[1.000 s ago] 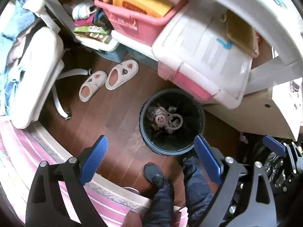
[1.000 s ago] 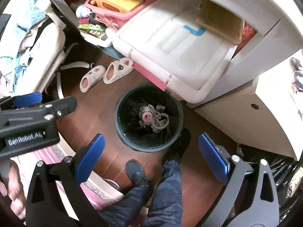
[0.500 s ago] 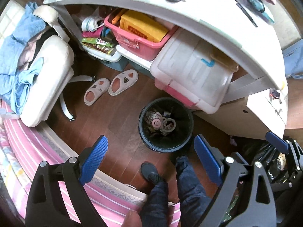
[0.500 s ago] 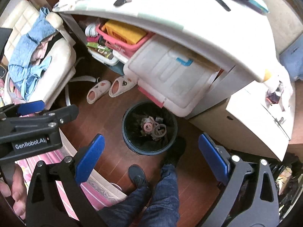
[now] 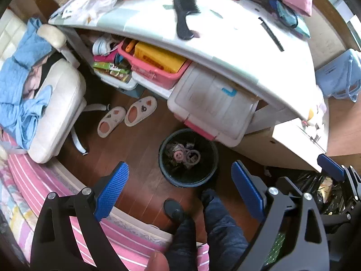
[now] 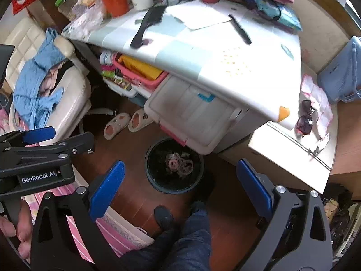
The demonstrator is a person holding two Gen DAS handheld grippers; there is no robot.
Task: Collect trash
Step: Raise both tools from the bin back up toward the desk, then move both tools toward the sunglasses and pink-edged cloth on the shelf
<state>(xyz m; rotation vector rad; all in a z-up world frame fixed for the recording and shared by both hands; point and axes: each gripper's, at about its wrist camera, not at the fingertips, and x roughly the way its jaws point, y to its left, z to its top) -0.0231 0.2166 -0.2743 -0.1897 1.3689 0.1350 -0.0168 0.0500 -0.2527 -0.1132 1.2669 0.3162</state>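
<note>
A round dark trash bin [image 5: 188, 158] [image 6: 174, 166] stands on the wood floor below the desk, with pinkish tape rings and scraps [image 5: 185, 155] inside. My left gripper [image 5: 180, 192] hangs high above it, open and empty. My right gripper [image 6: 180, 189] is also open and empty, high over the bin. The left gripper's black body [image 6: 40, 158] shows at the left edge of the right wrist view. A black trash bag [image 5: 325, 192] lies at the far right on the floor.
A cluttered white desk [image 6: 203, 52] carries a black brush [image 6: 146, 26], a comb [image 6: 240, 29] and cups. Storage boxes [image 5: 209, 110] sit under it. Slippers [image 5: 127, 115], a white chair with blue clothes [image 5: 38, 94], a pink bed edge [image 5: 67, 203] and the person's legs [image 6: 187, 237] surround the bin.
Both grippers have risen well above the bin, so the bin looks smaller and the desk top has come into view. Both stay open.
</note>
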